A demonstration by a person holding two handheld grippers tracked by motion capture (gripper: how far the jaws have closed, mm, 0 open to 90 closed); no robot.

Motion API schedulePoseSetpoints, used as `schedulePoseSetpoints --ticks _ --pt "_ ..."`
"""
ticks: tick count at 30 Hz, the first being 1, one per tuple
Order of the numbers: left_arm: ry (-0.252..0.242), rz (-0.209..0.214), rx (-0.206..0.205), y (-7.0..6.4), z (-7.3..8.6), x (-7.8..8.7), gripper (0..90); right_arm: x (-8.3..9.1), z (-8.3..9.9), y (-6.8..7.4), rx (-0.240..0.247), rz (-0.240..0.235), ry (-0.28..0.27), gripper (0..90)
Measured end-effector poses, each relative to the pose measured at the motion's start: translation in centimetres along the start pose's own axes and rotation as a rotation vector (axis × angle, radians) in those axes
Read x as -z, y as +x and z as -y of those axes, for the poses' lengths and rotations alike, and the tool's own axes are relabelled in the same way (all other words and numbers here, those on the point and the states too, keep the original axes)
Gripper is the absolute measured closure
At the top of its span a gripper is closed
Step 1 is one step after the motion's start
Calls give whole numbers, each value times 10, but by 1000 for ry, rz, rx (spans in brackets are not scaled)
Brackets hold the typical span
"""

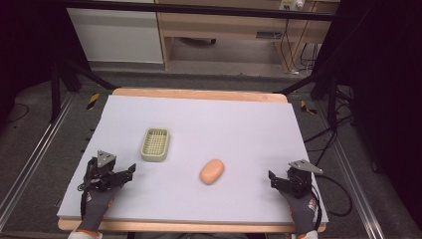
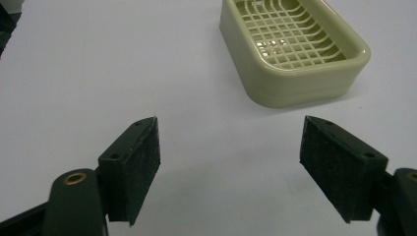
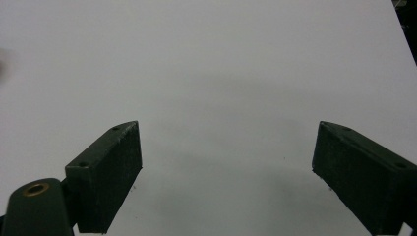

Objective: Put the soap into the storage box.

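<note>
White table (image 1: 199,119), soap dish (image 2: 293,49) just ahead of the released left hand-held gripper (image 2: 230,167), untouched.

we see a pale olive-green soap dish (image 1: 155,144) with a square grid pattern across its inside, and a peach-orange soap bar (image 1: 212,171) of one plain colour. the bench (image 1: 209,119) is covered in a plain pale lilac-grey sheet with a light wood edge around it. our left hand-held gripper (image 1: 130,171) and right hand-held gripper (image 1: 271,178) are black with grey plates on top, and our gloves (image 1: 97,204) are dark grey with orange-red trim.
</note>
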State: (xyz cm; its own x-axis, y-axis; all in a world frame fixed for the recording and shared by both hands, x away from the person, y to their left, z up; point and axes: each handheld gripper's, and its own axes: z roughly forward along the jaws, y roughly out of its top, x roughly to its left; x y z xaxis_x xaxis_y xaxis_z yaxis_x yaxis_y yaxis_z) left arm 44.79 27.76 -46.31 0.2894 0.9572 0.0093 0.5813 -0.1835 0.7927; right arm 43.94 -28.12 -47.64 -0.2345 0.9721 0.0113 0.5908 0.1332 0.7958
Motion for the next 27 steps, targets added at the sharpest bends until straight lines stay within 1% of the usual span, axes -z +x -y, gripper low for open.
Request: schedulePoseSetpoints --ticks 6,7,13,14,21,27 --pt "-7 10 -8 -4 -2 3 223 1 0 0 -2 5 1 113" --pt "-6 18 -11 -7 -2 3 222 1 0 0 -4 5 0 111" --pt "-7 34 -25 -12 -3 3 222 0 0 0 -4 5 3 107" --pt "-5 39 -33 -15 -4 3 222 0 0 0 -6 0 7 105" --pt "-7 52 -49 -22 -6 4 218 1 0 1 2 4 9 100" --pt "-8 69 -66 -31 -8 5 213 1 0 2 2 8 8 97"
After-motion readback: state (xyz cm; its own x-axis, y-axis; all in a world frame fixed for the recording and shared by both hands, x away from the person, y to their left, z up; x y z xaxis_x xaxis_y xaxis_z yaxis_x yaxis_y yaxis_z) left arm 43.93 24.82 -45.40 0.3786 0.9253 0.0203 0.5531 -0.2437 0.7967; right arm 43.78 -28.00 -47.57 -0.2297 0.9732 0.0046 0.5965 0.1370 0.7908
